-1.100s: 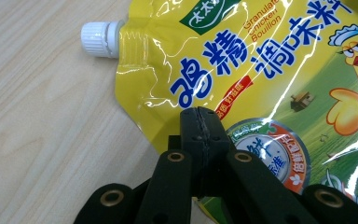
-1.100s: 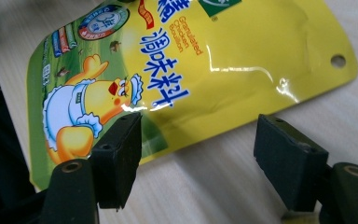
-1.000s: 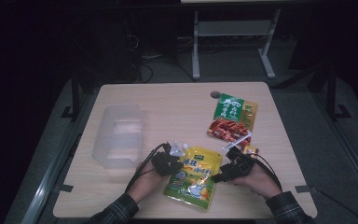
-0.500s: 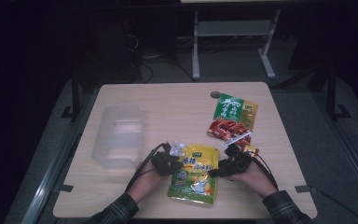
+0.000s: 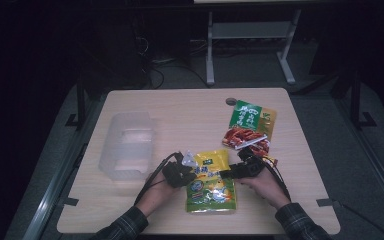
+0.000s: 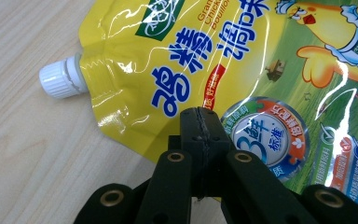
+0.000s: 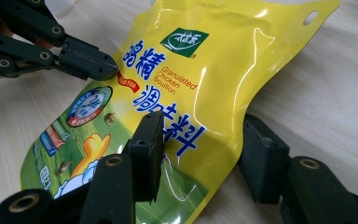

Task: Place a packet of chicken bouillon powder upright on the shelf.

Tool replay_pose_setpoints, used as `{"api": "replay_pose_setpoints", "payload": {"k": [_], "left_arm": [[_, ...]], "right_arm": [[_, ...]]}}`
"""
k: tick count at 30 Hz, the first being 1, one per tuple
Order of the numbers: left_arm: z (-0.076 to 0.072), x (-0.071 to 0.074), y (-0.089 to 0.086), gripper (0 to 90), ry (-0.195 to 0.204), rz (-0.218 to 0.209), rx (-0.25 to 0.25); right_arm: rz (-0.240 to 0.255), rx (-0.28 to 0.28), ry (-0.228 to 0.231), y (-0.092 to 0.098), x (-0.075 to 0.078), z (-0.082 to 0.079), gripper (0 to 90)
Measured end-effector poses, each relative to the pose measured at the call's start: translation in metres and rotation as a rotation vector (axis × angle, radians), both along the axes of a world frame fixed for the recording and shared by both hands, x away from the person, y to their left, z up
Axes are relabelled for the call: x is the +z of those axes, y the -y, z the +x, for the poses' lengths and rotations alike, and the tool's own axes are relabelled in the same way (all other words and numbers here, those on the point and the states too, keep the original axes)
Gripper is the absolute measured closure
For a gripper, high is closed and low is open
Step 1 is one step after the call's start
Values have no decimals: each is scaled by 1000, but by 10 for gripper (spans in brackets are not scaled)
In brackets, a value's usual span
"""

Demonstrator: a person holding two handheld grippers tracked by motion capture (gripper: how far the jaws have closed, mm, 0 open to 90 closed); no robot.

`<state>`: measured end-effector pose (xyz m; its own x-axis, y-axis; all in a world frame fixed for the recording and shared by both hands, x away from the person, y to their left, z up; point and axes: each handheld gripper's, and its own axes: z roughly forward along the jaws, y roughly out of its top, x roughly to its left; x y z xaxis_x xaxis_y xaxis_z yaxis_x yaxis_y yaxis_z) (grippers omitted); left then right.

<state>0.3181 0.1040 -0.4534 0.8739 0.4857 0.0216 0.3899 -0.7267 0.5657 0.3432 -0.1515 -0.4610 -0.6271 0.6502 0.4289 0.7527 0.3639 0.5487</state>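
Note:
A yellow and green spouted pouch of chicken bouillon (image 5: 210,181) lies flat near the table's front edge, its white screw cap (image 6: 60,79) at a top corner. My left gripper (image 5: 186,173) is shut, and its joined tips (image 6: 199,117) rest on the pouch's printed face near its left edge; nothing shows between the jaws. My right gripper (image 5: 228,173) is open at the pouch's right side. One jaw stands over the pouch (image 7: 186,93), the other beside it on the wood, so the pouch's edge lies between them. The left gripper (image 7: 91,60) also appears across the pouch in the right gripper view.
A clear plastic tub (image 5: 127,145) lies at the left of the wooden table (image 5: 180,110). A green and red snack packet (image 5: 247,126) lies at the right, with a smaller packet (image 5: 271,161) just behind the right hand. A small round disc (image 5: 230,101) sits near the far edge.
The pouch has slid a little away from the front edge and sits straighter. Both hands have followed it and stay on either side.

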Motion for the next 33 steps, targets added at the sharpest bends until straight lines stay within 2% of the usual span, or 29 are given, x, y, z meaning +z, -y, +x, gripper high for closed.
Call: {"api": "replay_pose_setpoints", "payload": {"k": [3,6,8,10,18,20,22,24,28,30,33], "left_arm": [[1,0,0,900,-4,-2,-2],[1,0,-1,900,-7,-9,-3],[1,-1,-1,900,-7,-15,0],[2,0,-1,900,-7,-13,-2],[4,-1,-2,900,-7,-21,3],[5,-1,-2,900,-13,-22,2],[6,-1,-2,900,-14,-19,2],[6,-1,-2,900,-14,-21,4],[6,-1,-2,900,-11,-21,2],[6,-1,-3,900,-10,-18,0],[5,-1,-4,899,-10,-26,4]], "right_arm": [[14,-5,-15,1,-1,4,537],[-21,-15,-4,-5,3,12,488],[-42,-18,-33,-11,3,18,455],[-46,-24,-38,-14,3,24,455],[-59,11,-44,-17,2,31,588],[-52,25,-59,-16,1,33,622],[-45,59,-59,-19,0,35,699],[-46,76,-60,-22,-1,36,736],[-69,119,-31,-29,0,34,829],[-81,136,-1,-30,1,32,840],[-70,136,19,-29,4,29,848]]}}
